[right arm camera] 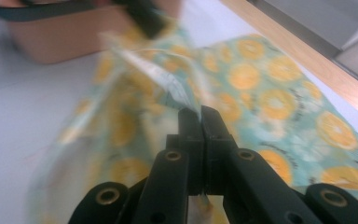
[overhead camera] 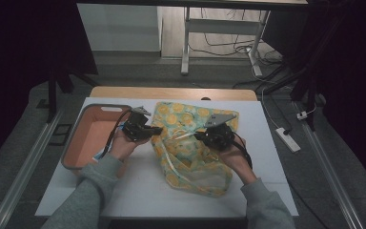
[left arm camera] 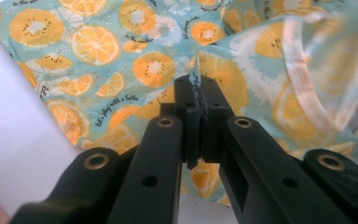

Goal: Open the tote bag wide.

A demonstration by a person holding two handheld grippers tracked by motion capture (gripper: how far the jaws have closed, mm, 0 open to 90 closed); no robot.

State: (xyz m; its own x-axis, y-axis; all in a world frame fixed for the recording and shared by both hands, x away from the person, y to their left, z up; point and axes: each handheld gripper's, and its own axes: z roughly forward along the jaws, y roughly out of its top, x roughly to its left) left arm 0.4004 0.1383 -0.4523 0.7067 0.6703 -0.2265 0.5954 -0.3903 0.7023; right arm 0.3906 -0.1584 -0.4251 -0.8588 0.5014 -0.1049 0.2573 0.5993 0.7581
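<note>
I hold one claw in each hand over the white surface [overhead camera: 138,191], and both are clamped on the same item: a fruit-print garment [overhead camera: 190,148], teal fabric covered in orange slices, with a pale band trim [left arm camera: 307,88] along one edge. The garment lies crumpled near the middle of the surface, just beside a salmon-coloured bin [overhead camera: 95,136] that stands at my left. My left claw [left arm camera: 198,86] has its jaws pressed together on a raised fold of the fabric; in the left gripper view a thin ridge of cloth stands up between the tips. My right claw [right arm camera: 200,114] is likewise closed, pinching a pale edge of the cloth that rises from its tips toward the far side. In the high view the left claw [overhead camera: 155,130] sits at the garment's left border and the right claw [overhead camera: 198,136] farther in, near its centre, with a light strip of trim running between them. Two separate grip points serve a purpose — with the cloth pinned at one place and pulled at another, I judge the fabric can be drawn taut or opened out rather than dragged as a lump. The bin's open top faces up and sits within easy reach of my left hand [overhead camera: 121,145] — probably the place for the garment. The right gripper view is blurred on its left, so finer detail there cannot be read.
</note>
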